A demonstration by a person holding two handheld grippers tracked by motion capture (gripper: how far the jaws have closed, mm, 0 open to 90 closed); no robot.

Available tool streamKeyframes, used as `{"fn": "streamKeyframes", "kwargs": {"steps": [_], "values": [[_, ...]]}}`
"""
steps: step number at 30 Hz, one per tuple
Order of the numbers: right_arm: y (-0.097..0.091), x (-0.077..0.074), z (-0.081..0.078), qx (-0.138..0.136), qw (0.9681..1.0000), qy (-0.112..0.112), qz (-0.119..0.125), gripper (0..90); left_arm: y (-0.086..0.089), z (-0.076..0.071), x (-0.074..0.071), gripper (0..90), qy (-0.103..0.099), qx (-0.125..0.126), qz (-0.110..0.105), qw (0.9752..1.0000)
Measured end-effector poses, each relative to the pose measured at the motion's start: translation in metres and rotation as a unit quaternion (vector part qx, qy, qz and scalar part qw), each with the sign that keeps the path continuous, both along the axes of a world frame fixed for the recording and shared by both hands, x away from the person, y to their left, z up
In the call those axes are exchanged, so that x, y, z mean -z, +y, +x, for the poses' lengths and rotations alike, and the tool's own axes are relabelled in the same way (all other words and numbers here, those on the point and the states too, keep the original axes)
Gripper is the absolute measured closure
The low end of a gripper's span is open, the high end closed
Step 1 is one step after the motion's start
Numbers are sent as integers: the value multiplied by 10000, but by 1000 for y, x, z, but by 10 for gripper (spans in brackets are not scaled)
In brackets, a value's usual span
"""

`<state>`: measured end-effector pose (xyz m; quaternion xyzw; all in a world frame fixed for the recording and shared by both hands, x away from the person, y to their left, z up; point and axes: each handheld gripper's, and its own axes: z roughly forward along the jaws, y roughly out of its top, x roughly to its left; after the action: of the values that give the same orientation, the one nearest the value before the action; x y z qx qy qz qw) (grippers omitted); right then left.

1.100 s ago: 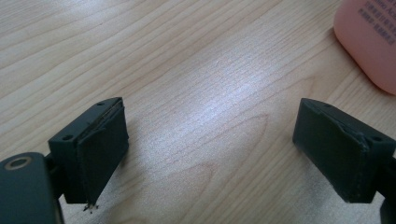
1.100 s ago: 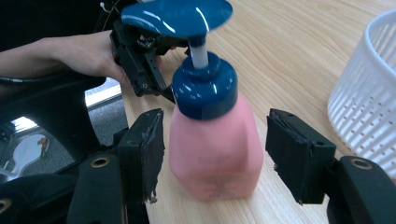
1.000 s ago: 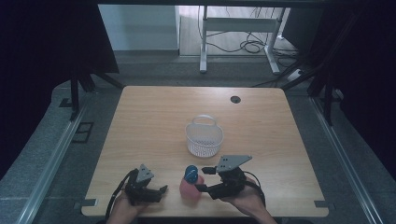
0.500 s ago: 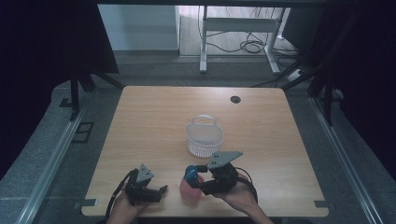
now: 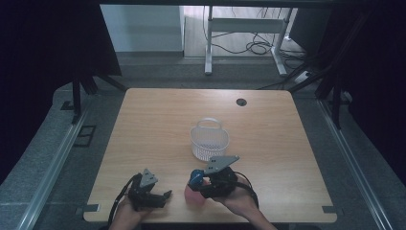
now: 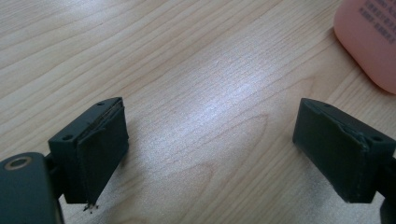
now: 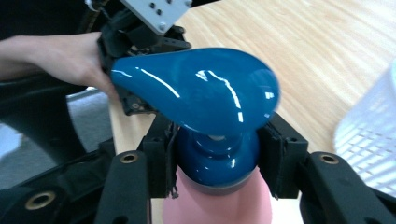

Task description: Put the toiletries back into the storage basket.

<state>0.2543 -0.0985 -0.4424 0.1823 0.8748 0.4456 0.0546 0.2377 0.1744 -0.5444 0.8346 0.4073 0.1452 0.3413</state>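
- Right gripper (image 7: 217, 163) has slid in sideways toward the pink pump bottle (image 5: 194, 195) since a second ago; in the oldest high view it sat clear to the bottle's right, now it's on it.
- Its jaws have just been closing, and the right gripper view shows them clamped on the bottle's blue collar, one pad either side, directly under the blue pump head (image 7: 196, 88).
- So the grasp looks made: the neck is pinched, not the pink body. My read is the reach step is over and lift comes next.
- Bottle stands upright near the table's (image 5: 143, 124) front edge, between the two grippers, base apparently on the wood; not lifted yet as far as I can tell.
- Left gripper (image 5: 152, 196) hasn't shifted across the three high views. Jaws spread wide over bare table, nothing between them. The bottle's pink side sits at the upper right of the left gripper view, well outside the jaws.
- White mesh basket (image 5: 209, 140) is mid-table, just beyond the right gripper, empty, handle up. Likely drop target.
- Risk: the collar is glossy and rounded, so the bottle could swing or slip when raised.
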Motion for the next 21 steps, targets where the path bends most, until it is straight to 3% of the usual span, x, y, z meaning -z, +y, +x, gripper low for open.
{"fn": "streamKeyframes", "kwargs": {"steps": [21], "values": [[-11, -20, 10, 114, 9999, 7, 50, 526, 0, 0, 0, 100, 0, -1, -2, 10000]]}}
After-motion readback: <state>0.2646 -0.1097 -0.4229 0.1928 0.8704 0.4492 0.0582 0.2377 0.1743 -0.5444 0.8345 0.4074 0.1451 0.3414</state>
